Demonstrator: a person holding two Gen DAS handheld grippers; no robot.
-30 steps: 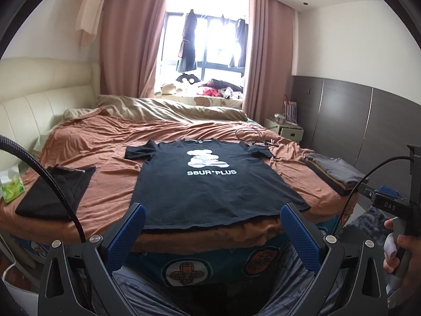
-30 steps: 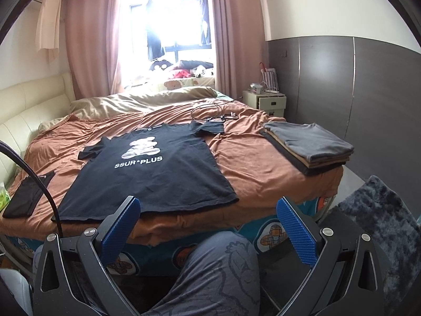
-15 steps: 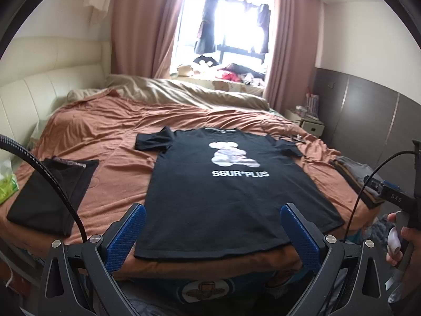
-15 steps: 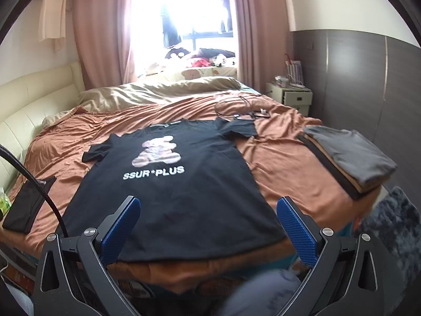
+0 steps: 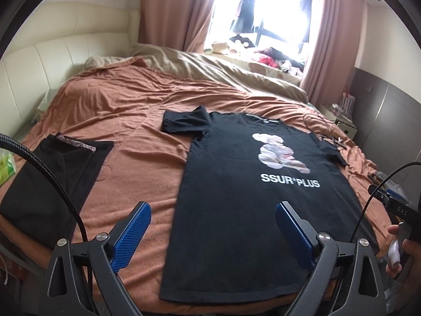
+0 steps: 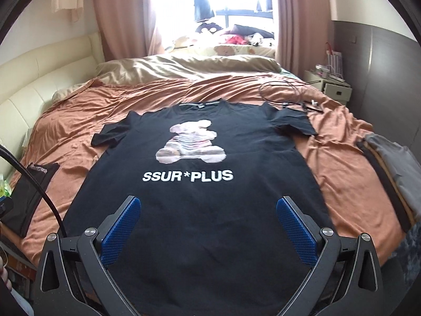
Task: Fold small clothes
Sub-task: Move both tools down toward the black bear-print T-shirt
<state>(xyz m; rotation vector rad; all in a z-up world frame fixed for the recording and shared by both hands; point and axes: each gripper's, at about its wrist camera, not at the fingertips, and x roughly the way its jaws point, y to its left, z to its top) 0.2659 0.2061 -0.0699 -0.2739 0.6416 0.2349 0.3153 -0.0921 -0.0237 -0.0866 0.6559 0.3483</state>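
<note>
A black T-shirt with a bear print and "SSUR*PLUS" lettering lies flat, face up, on the brown bedspread; it also shows in the right wrist view. My left gripper is open and empty, hovering above the shirt's lower left hem. My right gripper is open and empty, above the middle of the shirt's lower part. The right gripper's body and the hand holding it show at the right edge of the left wrist view.
A dark folded garment lies at the bed's left edge beside a green packet. A stack of folded clothes sits at the bed's right edge. Cables lie beyond the right sleeve. A beige duvet lies at the far side.
Both grippers have moved forward and up over the bed, from below the bed's edge to above the shirt's lower part. Both stay open. The shirt has not moved.
</note>
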